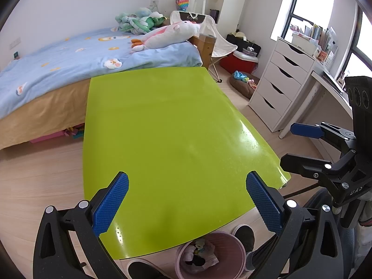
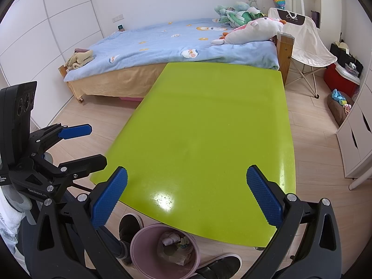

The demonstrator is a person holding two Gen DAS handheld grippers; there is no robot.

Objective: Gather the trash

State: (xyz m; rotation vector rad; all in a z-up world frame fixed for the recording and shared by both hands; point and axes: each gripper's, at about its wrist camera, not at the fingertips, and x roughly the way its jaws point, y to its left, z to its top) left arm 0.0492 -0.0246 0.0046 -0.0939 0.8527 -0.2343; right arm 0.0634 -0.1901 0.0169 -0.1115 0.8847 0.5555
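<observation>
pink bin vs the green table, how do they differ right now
The pink bin stands low on the floor by the person's shoes; the green table stands higher, its near edge overhanging part of the bin. The bin holds crumpled trash; the table top shows nothing lying on it. The bin is round and pale pink; the table is a flat, glossy lime slab with rounded corners. Both lie ahead of the left gripper and right gripper, whose jaws are open and empty.

Bare green table (image 1: 176,127); bin (image 1: 234,244) on floor (image 1: 41,174)
</observation>
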